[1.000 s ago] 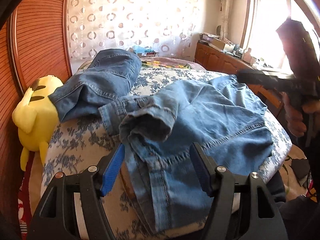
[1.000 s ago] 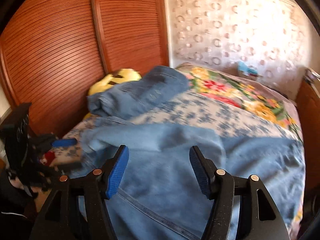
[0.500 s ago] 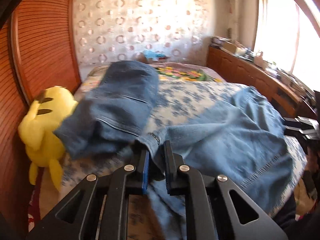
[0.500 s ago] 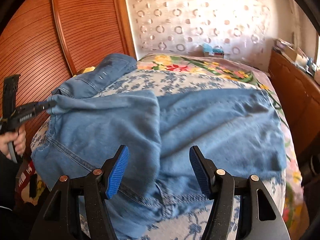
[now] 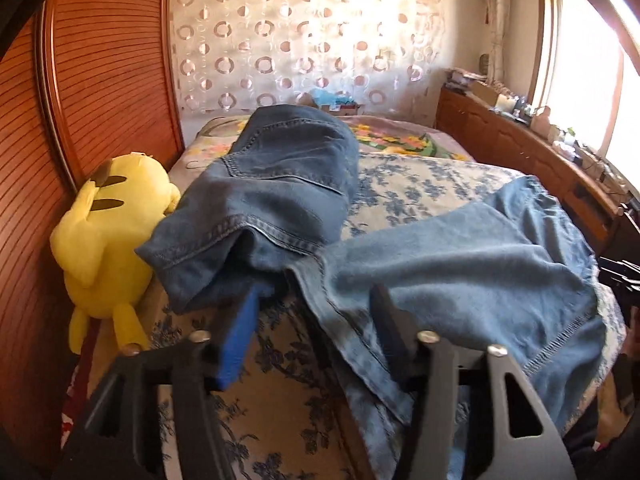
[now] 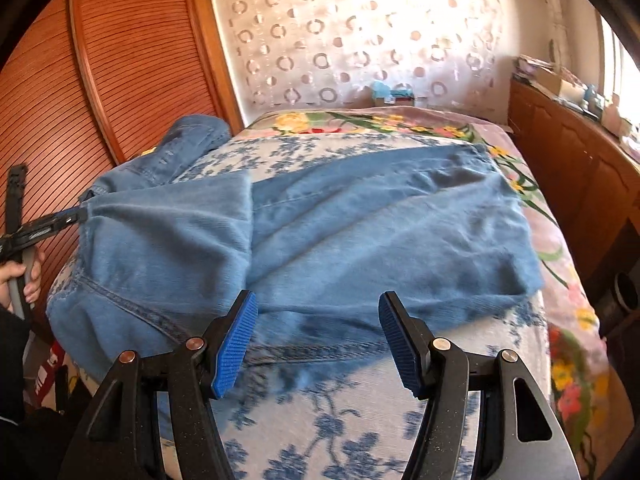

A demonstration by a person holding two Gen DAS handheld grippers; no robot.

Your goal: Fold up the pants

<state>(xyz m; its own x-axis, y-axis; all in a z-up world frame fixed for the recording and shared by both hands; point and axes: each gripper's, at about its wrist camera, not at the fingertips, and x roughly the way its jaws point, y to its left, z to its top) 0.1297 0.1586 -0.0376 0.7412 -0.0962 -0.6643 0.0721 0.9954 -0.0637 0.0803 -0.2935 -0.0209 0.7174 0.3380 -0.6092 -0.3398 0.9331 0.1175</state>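
Note:
Light blue denim pants (image 6: 360, 240) lie spread across the bed, one part folded over on the left (image 6: 168, 248). In the left wrist view the pants (image 5: 460, 280) run from my fingers out to the right. A second, darker pair of jeans (image 5: 276, 184) lies bunched at the back left. My left gripper (image 5: 316, 320) is open, its jaws on either side of the pants' edge, and it also shows from the side in the right wrist view (image 6: 60, 222). My right gripper (image 6: 318, 340) is open and empty, just before the pants' near hem.
A yellow plush toy (image 5: 108, 248) sits against the ribbed wooden wardrobe door (image 5: 100, 80) at the bed's left edge. The bed has a blue floral cover (image 6: 340, 432). A wooden cabinet (image 6: 580, 168) with clutter runs along the right, under a window.
My left gripper, shut on the pants' edge half a second ago, has opened and let go. The pants now lie flatter on the bed. My right gripper has stayed open.

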